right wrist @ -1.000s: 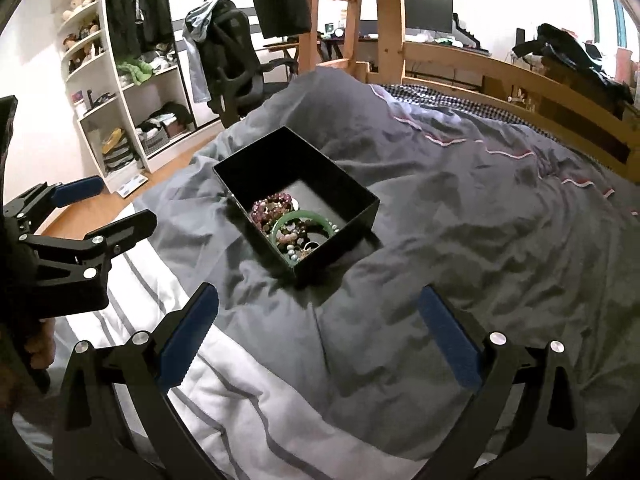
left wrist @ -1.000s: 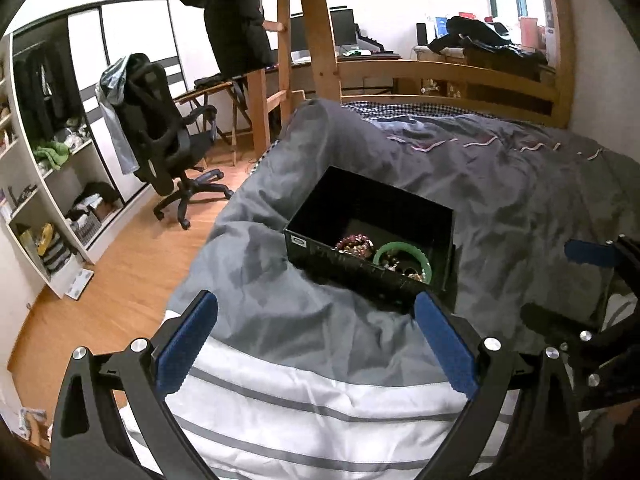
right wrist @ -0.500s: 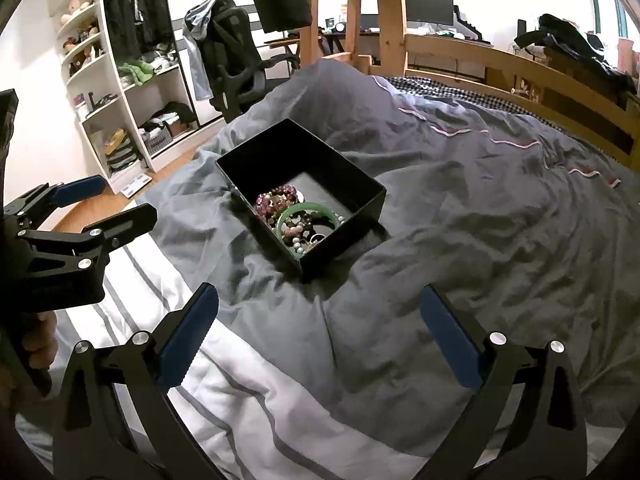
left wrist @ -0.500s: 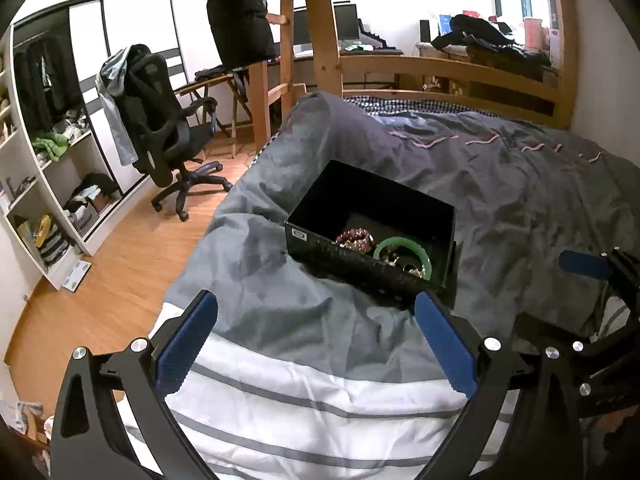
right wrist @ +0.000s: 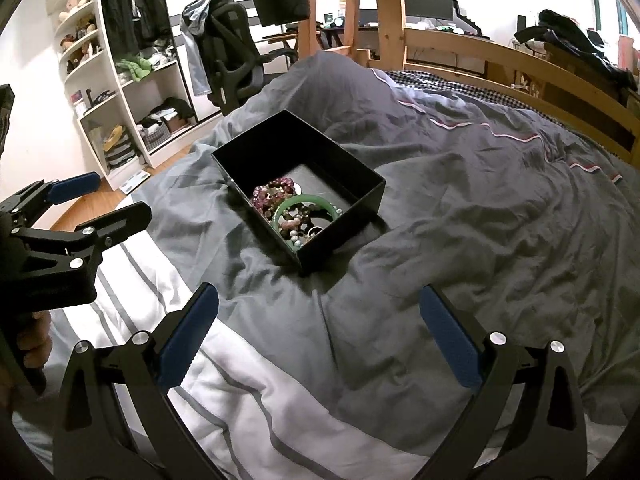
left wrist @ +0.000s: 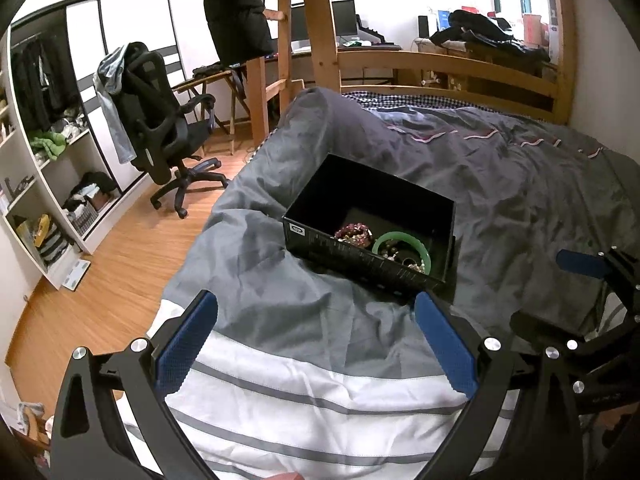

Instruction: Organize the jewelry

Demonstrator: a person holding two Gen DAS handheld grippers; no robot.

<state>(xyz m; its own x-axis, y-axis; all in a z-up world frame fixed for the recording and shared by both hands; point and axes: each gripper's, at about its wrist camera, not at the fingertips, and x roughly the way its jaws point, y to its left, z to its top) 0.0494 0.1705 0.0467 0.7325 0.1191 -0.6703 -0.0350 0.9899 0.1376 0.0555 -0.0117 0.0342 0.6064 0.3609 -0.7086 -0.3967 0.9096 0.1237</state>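
Observation:
An open black box [left wrist: 360,254] [right wrist: 352,200] sits on the grey duvet. Inside lie a green bangle [left wrist: 402,237] [right wrist: 306,201], a pink bead bracelet [left wrist: 354,234] [right wrist: 272,194] and several small beaded pieces. My left gripper [left wrist: 316,308] is open and empty, hovering over the duvet just short of the box. My right gripper [right wrist: 318,300] is open and empty, also short of the box. Each gripper shows at the edge of the other's view, the right gripper [left wrist: 552,292] and the left gripper [right wrist: 100,200].
The bed has a grey duvet [right wrist: 480,220] with a white striped part [left wrist: 320,392] near me. A wooden bed frame [left wrist: 440,60] and ladder post stand behind. An office chair [left wrist: 156,120] and shelves [right wrist: 120,80] stand on the wood floor at left.
Both grippers have drifted slightly; the box sits a little higher and farther in the right view. Both stay open and empty.

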